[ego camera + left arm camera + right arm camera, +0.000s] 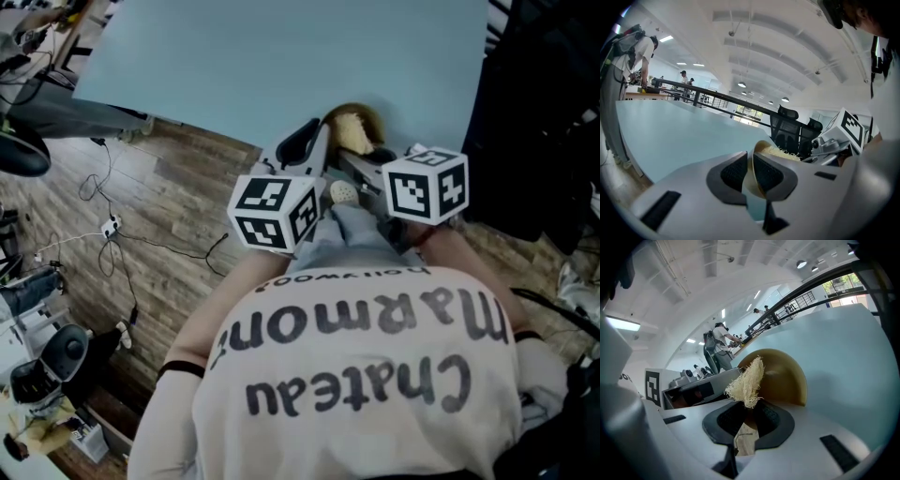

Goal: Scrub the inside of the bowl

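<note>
A tan wooden bowl is tipped on its side over the near edge of the pale blue table. My left gripper is shut on the bowl's rim, one pad inside the wall and one outside. My right gripper is shut on a straw-coloured loofah scrubber, whose frayed end reaches into the bowl's hollow. The scrubber's fibres show above the rim in the left gripper view. In the head view both grippers meet at the bowl, the left gripper beside the right gripper.
Wooden floor with loose cables lies to the left of the table. Black office chairs stand beyond the table's far side. A person stands at a bench in the background. Dark equipment fills the right side.
</note>
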